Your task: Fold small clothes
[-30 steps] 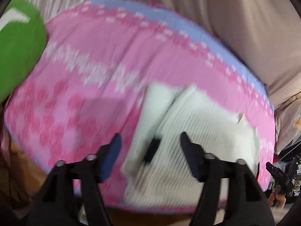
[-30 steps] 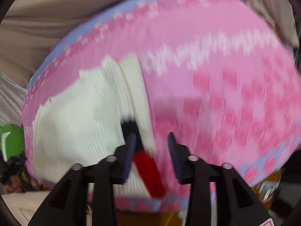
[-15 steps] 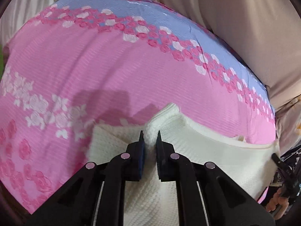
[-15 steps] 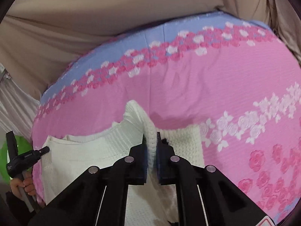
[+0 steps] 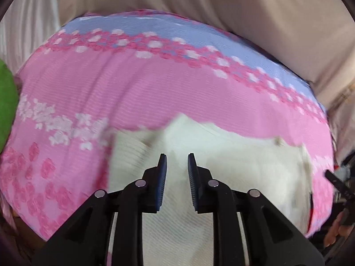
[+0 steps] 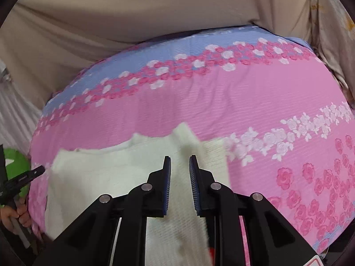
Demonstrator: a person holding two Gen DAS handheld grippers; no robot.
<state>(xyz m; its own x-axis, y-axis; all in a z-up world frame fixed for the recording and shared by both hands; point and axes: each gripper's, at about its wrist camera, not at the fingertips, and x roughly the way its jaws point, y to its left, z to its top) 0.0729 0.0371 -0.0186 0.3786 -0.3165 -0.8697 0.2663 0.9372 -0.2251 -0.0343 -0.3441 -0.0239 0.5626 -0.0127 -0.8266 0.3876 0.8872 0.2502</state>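
White knit garment (image 5: 233, 168) lies spread on the near part of a pink floral sheet (image 5: 137, 88), its ribbed weave visible close to both cameras. A raised fold or collar-like flap stands at its far edge, and a squared panel of the same knit projects to one side (image 6: 214, 153). A small red patch shows at the garment's lower edge in the right wrist view; what it is cannot be determined.

Left tool (image 5: 177, 166) hovers over the garment with its blue-padded fingers apart, nothing between them. Right tool (image 6: 179, 168) sits likewise over the knit, fingers parted and gripping nothing. Whether either tool touches the fabric cannot be told.

Sheet (image 6: 255, 102) covers a rounded surface, probably a bed or cushion; which cannot be confirmed. It carries a blue band along the far edge, a row of pink and white roses beneath that, a white rose band across the middle and darker pink roses nearest the cameras. Beige draped cloth (image 6: 133, 11) backs the whole scene. A green object (image 5: 6, 102) sits at the sheet's left side. Left wrist image is partly motion-blurred.
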